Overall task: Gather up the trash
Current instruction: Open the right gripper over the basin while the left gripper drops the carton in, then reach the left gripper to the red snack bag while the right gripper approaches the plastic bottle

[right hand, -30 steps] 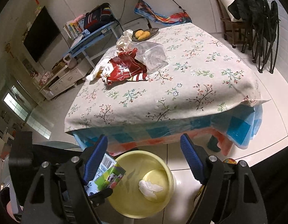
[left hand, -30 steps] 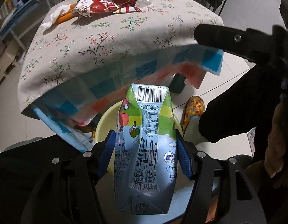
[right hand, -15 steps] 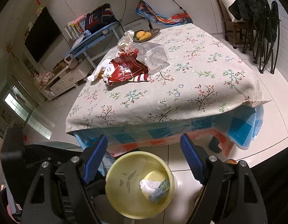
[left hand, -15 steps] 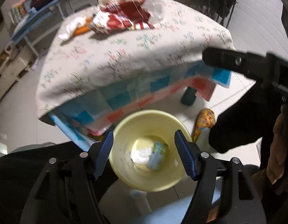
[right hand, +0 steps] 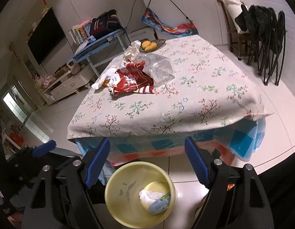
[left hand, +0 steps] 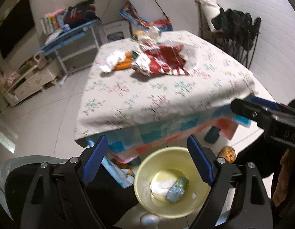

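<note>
A yellow bin (left hand: 145, 173) (right hand: 118, 189) stands on the floor by the table's near edge. A milk carton (left hand: 177, 189) (right hand: 159, 203) and a white tissue (left hand: 160, 184) (right hand: 147, 194) lie in it. My left gripper (left hand: 147, 164) is open and empty above the bin. My right gripper (right hand: 147, 164) is open and empty, also above the bin. On the table lie a red snack bag (left hand: 164, 61) (right hand: 131, 80), a clear plastic container (right hand: 159, 68), white crumpled paper (left hand: 113, 61) (right hand: 132, 50) and an orange wrapper (left hand: 124, 65).
The table has a floral cloth (right hand: 185, 99) over a checked cover (right hand: 241, 143). A plate of fruit (right hand: 151, 44) sits at its far edge. Folding chairs (right hand: 267, 38) stand right. A blue desk (right hand: 101, 42) and TV (right hand: 46, 36) are left. The right gripper shows in the left wrist view (left hand: 266, 114).
My left gripper opened and let go of the milk carton, which fell into the yellow bin. The left gripper then tilted up toward the table. The right gripper barely moved.
</note>
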The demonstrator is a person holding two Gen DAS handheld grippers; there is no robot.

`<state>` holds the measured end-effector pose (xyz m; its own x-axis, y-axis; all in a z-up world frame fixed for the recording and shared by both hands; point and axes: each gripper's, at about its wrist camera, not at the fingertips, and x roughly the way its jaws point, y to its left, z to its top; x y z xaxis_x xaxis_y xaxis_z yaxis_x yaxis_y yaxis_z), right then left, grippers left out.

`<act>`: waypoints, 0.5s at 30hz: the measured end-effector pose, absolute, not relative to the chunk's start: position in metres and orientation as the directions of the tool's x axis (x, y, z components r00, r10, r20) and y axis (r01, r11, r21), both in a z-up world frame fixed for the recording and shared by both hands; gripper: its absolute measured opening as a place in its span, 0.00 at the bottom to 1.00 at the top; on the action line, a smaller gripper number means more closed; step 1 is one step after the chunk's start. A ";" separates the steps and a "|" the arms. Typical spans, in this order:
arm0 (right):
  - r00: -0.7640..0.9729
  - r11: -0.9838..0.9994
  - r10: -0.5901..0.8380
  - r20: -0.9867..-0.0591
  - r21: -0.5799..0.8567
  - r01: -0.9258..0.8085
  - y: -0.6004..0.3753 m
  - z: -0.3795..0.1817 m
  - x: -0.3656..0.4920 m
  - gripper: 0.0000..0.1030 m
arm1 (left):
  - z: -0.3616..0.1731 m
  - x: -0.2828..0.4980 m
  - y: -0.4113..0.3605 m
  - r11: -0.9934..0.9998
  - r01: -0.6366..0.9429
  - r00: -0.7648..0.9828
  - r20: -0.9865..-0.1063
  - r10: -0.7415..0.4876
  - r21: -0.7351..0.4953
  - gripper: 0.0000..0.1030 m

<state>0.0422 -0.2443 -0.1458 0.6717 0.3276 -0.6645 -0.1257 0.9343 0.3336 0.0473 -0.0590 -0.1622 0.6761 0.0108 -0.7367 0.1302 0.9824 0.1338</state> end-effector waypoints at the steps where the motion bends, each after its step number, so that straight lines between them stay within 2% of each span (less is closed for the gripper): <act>1: 0.676 0.938 0.322 -0.663 0.322 -0.130 -0.243 -0.144 0.042 0.76 | -0.160 0.048 -0.057 0.984 0.121 0.682 -0.731 0.012 0.130 0.81; 15: 0.708 0.960 0.278 -0.649 0.154 -0.236 -0.211 -0.123 0.062 0.82 | -0.157 0.075 -0.031 0.994 0.057 0.665 -0.746 0.031 0.093 0.85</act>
